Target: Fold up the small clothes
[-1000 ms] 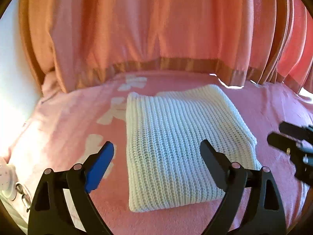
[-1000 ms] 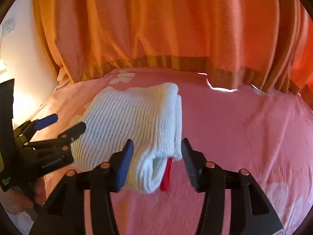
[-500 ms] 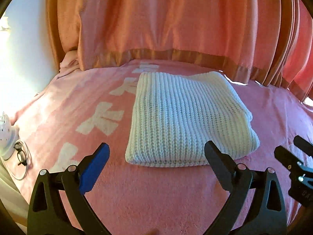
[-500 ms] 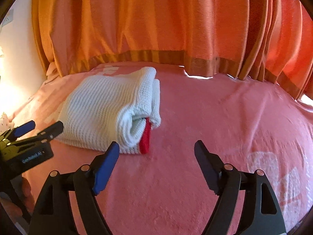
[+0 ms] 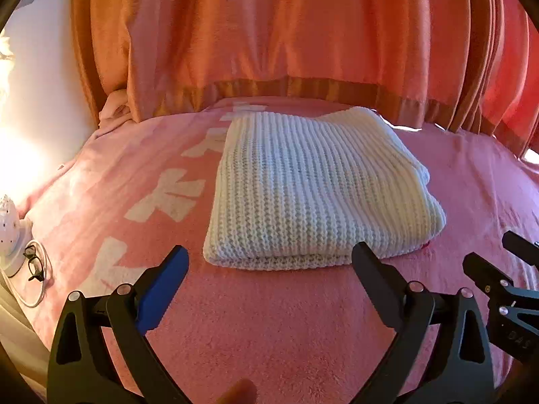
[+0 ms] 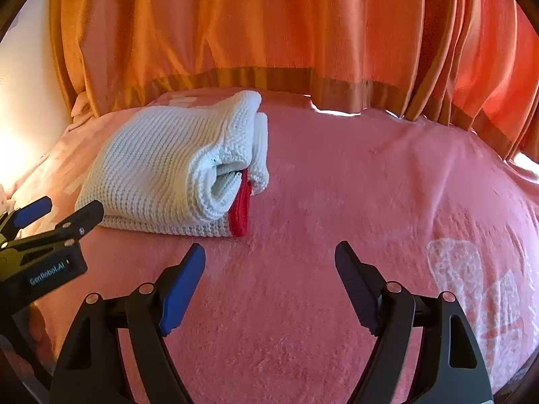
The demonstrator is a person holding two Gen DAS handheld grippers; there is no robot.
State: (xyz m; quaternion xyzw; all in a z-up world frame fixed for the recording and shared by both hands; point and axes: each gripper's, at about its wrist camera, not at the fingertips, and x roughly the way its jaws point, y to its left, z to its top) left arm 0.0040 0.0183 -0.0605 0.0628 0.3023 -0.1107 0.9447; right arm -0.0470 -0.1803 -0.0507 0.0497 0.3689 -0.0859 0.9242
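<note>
Knitted white sweater (image 5: 313, 188) lies folded into a thick rectangle on the pink bed (image 5: 269, 330), toward the far side near the orange curtain (image 5: 269, 33). At far left, beside the bed's edge, a pair of glasses (image 5: 33, 264) and a white cable sit out of the way. The left claw (image 5: 269, 269) hangs just short of the sweater's near edge, its jaws spread wide with nothing between them. Next over, the sweater's open end shows rolled layers and a red trim (image 6: 241, 203) tucked inside, so the fold looks finished. The right claw (image 6: 269, 269) stands apart from the cloth over bare blanket; its jaws have just been opening and are empty, which I judge to be a release.
</note>
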